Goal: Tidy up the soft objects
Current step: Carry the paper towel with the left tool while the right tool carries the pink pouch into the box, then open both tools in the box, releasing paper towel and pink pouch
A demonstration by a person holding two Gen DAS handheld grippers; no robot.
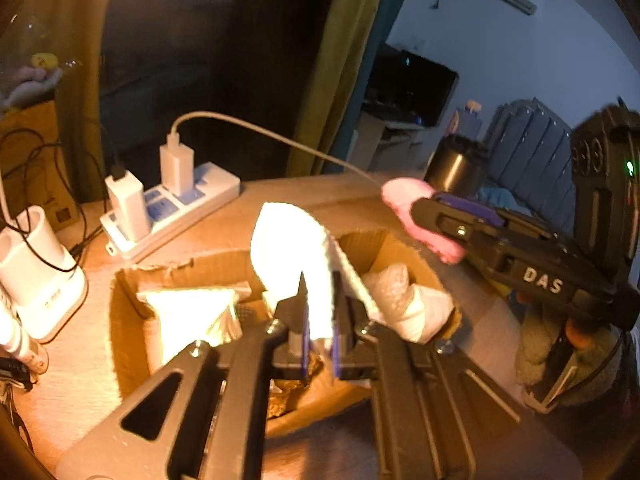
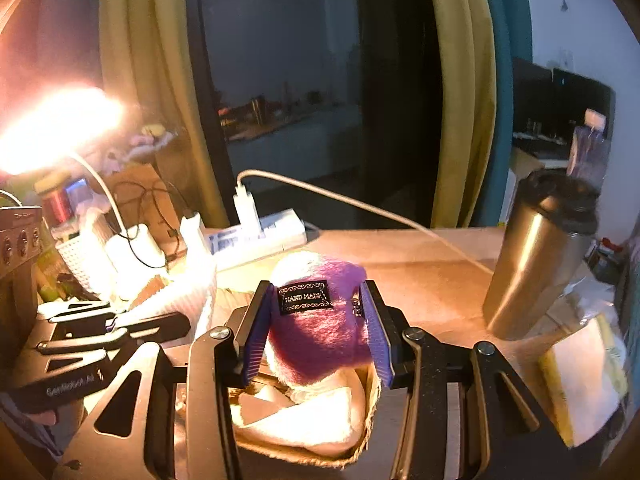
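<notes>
- The left gripper [image 1: 320, 300] has its jaws closed tight on a white cloth [image 1: 288, 240], which stands up from the grip and bends over to the right above a cardboard box [image 1: 132, 292].
- The right gripper [image 2: 320, 320] has its jaws partly open and pressed against both sides of a pink and purple plush toy [image 2: 320, 332] (a black label on it reads "HAND MADE"), held just above the right end of the box.
- The box sits on the desk [image 1: 280, 196] and already holds a shiny white packet [image 1: 188, 316] at its left end and a white rolled bundle [image 1: 408, 304] at its right end.
- Behind the box, a white power strip [image 1: 188, 208] lies on the desk with two chargers plugged in; a pale cable runs from one across to the right.
- A steel tumbler [image 2: 536, 260] with a dark lid stands on the desk to the right of the box, apart from it.
- A white holder [image 1: 36, 272] stands at the desk's left edge.
</notes>
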